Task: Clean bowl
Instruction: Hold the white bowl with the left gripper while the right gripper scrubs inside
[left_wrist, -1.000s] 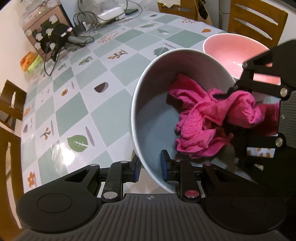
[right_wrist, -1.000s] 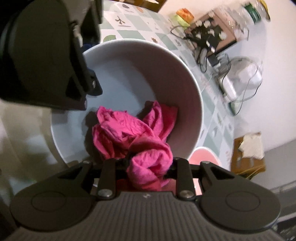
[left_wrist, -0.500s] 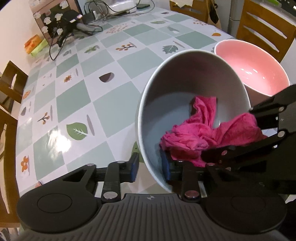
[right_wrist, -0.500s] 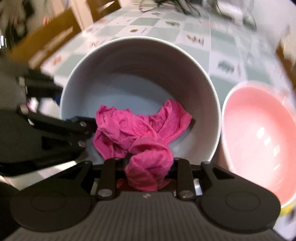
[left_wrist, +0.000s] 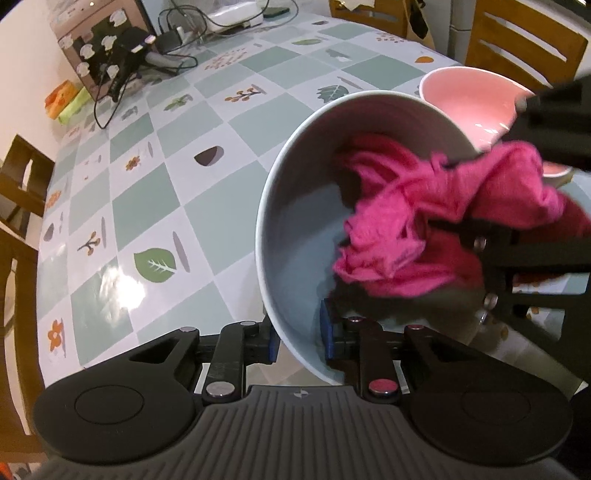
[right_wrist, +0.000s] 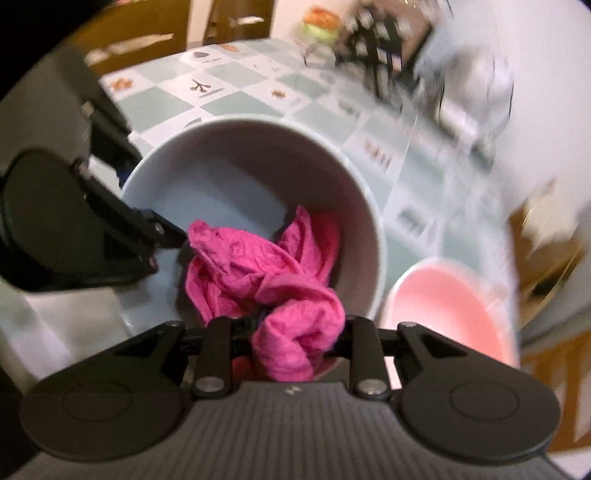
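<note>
A pale grey bowl (left_wrist: 295, 221) is tilted on its side above the table, and my left gripper (left_wrist: 299, 338) is shut on its near rim, one blue pad inside and one outside. A crumpled pink cloth (left_wrist: 424, 221) lies against the bowl's inner wall. My right gripper (left_wrist: 517, 177) reaches in from the right. In the right wrist view the right gripper (right_wrist: 295, 336) is closing tight on a bunch of the cloth (right_wrist: 258, 266), the rest trailing into the bowl (right_wrist: 240, 184). The left gripper (right_wrist: 144, 199) holds the rim at the left.
A pink bowl (left_wrist: 469, 99) stands on the checked tablecloth (left_wrist: 147, 206) just behind the grey bowl, also visible as the pink bowl (right_wrist: 450, 314). A patterned box with cables (left_wrist: 110, 66) sits at the far corner. Wooden chairs (left_wrist: 517, 40) ring the table.
The right gripper has swept the cloth around inside the bowl, now higher and to the right in the left wrist view. The left gripper keeps the bowl tilted in the same place.
</note>
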